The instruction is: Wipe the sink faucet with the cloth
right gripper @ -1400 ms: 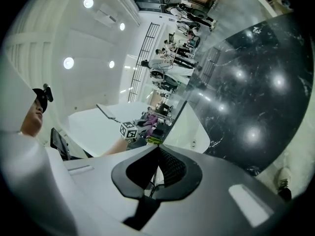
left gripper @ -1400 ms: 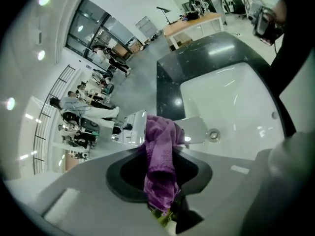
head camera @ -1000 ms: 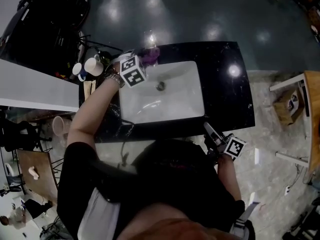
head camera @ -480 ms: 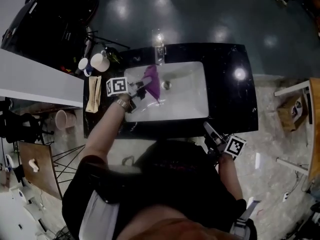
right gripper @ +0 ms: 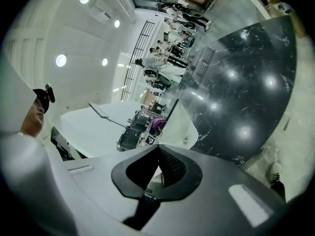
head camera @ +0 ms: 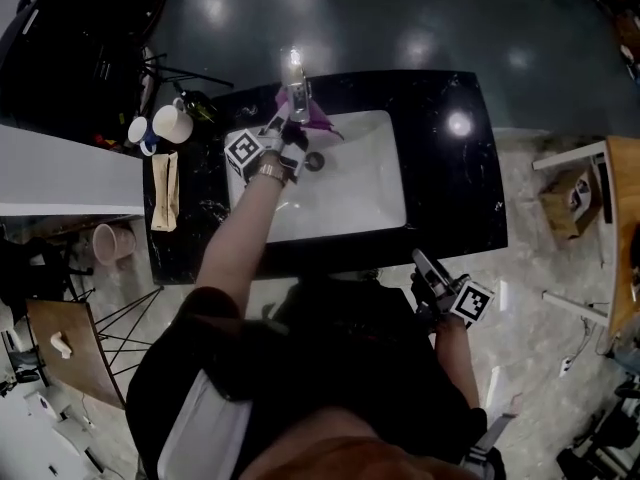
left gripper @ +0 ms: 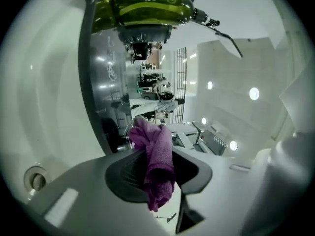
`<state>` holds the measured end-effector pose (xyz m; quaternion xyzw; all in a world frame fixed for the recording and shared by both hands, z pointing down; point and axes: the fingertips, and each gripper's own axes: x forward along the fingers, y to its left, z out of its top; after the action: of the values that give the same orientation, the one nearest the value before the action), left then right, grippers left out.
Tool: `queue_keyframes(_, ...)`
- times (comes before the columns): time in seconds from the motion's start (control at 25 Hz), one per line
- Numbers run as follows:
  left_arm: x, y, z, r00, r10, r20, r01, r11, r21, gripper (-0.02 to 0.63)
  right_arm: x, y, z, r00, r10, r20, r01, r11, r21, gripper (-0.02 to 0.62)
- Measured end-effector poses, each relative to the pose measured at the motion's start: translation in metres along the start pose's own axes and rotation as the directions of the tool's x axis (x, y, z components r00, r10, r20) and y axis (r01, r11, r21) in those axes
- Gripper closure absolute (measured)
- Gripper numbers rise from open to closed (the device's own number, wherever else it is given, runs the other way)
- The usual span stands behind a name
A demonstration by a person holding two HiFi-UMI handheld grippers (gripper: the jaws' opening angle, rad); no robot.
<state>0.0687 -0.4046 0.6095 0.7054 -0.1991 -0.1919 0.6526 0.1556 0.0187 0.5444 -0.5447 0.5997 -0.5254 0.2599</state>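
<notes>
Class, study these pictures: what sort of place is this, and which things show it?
Probably a washstand in an open hall or workshop, not a home bathroom: a white sink and faucet set in a freestanding black counter, glossy open floor beyond, mugs at one end.

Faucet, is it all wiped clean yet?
Not finished, it seems. Done: the cloth is gripped in the left gripper. In hand: the cloth is at the faucet, over the sink. Left: the wiping itself; how much is wiped I cannot tell.

Purple cloth [left gripper: 158, 163], bunched between the jaws, sits just beside the chrome faucet [left gripper: 106, 82].
</notes>
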Motion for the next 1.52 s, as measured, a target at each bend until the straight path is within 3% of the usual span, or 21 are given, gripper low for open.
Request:
queue_keyframes(0.16,0.012,0.001,0.003,0.989,-0.074,0.132,0.087,0.991,-0.099,0.488,-0.004,-0.005,-0.001,1.0,-0.013,0.021,0.012,1.0,0.015,0.584)
queue_keyframes(0.28,0.014,-0.006,-0.003,0.971,-0.131,0.2,0.171,0.966,-0.196,0.488,-0.003,-0.01,0.002,1.0,-0.013,0.02,0.013,1.0,0.022,0.584)
queue_keyframes(0.44,0.009,-0.013,-0.005,0.964,-0.197,0.179,0.233,0.948,-0.215,0.488,0.003,-0.009,0.007,1.0,0.013,0.015,-0.013,1.0,0.02,0.584)
queue_keyframes(0.6,-0.006,-0.034,-0.003,0.939,-0.297,0.171,0.332,0.913,-0.236,0.489,0.006,-0.004,0.012,0.999,0.043,-0.001,-0.043,0.999,0.015,0.584)
queue_keyframes(0.8,-0.028,-0.039,-0.011,0.941,-0.307,0.145,0.334,0.912,-0.239,0.489,0.009,-0.003,0.021,0.996,0.084,-0.027,-0.084,0.996,-0.005,0.584)
queue_keyframes(1.0,-0.062,-0.046,-0.02,0.947,-0.29,0.141,0.314,0.929,-0.197,0.491,0.011,0.006,0.029,0.985,0.16,-0.066,-0.163,0.986,-0.038,0.584)
queue_keyframes(1.12,-0.087,-0.064,-0.036,0.943,-0.317,0.097,0.329,0.931,-0.155,0.491,0.007,0.012,0.032,0.974,0.209,-0.083,-0.211,0.977,-0.017,0.584)
queue_keyframes(1.2,-0.104,-0.083,-0.054,0.941,-0.336,0.036,0.337,0.936,-0.104,0.491,0.006,0.018,0.033,0.966,0.237,-0.101,-0.24,0.97,-0.024,0.583)
queue_keyframes(1.36,-0.134,-0.128,-0.111,0.935,-0.334,-0.12,0.338,0.941,0.011,0.491,0.008,0.037,0.038,0.945,0.28,-0.167,-0.303,0.944,-0.133,0.583)
queue_keyframes(1.52,-0.177,-0.152,-0.178,0.931,-0.254,-0.262,0.292,0.949,0.121,0.491,0.012,0.052,0.019,0.913,0.306,-0.27,-0.361,0.914,-0.184,0.499)
